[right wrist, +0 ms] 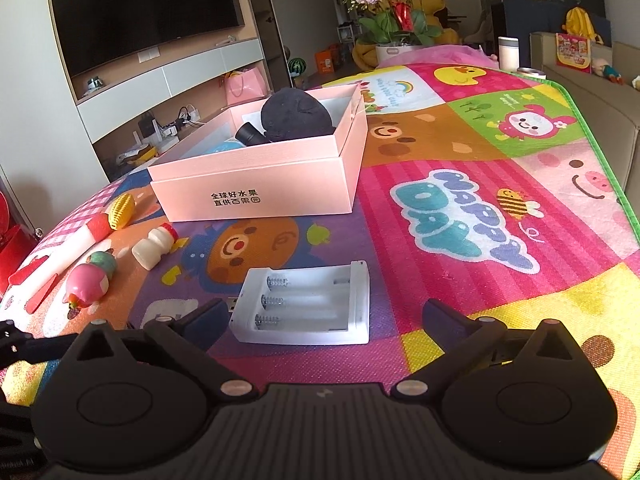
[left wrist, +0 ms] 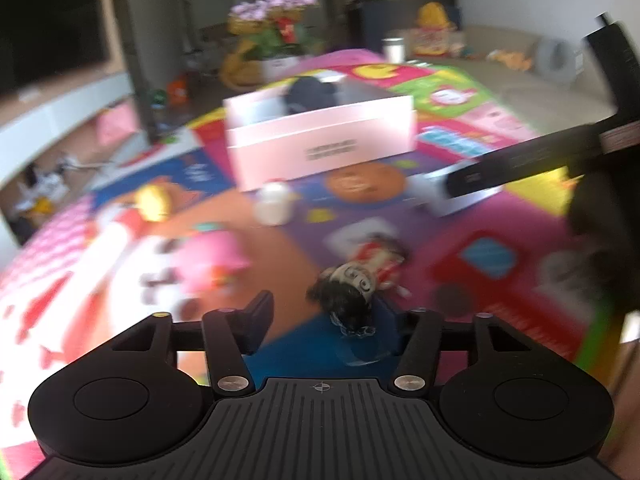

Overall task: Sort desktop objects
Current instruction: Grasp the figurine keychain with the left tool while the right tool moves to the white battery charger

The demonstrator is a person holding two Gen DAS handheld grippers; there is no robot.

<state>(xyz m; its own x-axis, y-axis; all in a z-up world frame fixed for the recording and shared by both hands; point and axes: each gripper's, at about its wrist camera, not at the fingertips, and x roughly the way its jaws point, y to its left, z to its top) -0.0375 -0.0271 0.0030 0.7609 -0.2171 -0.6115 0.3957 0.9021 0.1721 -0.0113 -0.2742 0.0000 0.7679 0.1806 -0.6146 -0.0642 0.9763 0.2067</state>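
Left hand-held gripper (left wrist: 320,312): jaws partway apart around the dark-haired doll (left wrist: 352,292), no clear pad contact through the blur; right hand-held gripper (right wrist: 320,316): jaws wide apart, straddling the white battery holder (right wrist: 306,304), not gripping. Pink box (right wrist: 256,192) further back on the surface already holds a dark round item (right wrist: 296,116) and a few others. Left to sort, I'd say: doll, battery holder, white bottle (right wrist: 154,246), yellow toy (right wrist: 120,206), pink toy (right wrist: 86,284).
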